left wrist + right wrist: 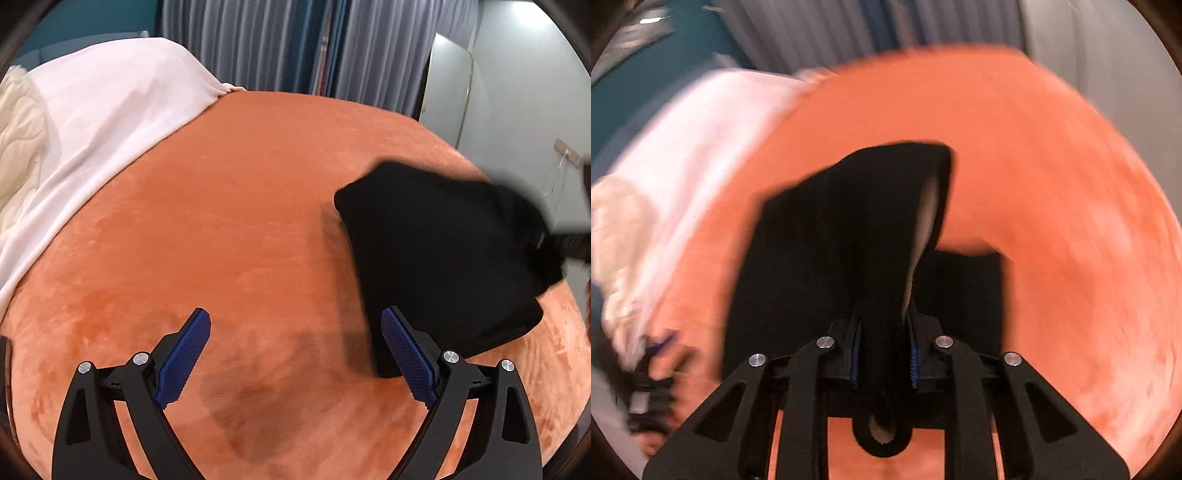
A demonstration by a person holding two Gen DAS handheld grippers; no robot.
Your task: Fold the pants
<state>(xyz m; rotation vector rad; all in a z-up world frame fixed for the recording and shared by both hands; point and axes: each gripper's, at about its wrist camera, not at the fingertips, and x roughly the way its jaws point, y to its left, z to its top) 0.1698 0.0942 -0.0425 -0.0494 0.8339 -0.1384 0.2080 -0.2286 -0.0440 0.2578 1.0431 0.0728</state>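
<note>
1. Our right gripper is clamped on a bunched edge of the black pants, lifting it off the orange bedspread. The rest of the pants lie folded flat under it.
2. Our left gripper hangs wide open over bare bedspread, holding nothing; the pants sit at about 2 o'clock from it.
3. We'd say carry the edge low and lay it square so the layers line up.
4. Pants look soft, thick and floppy, with a pale lining. Bedspread is plush velvet; a white sheet is at 10 o'clock.
</note>
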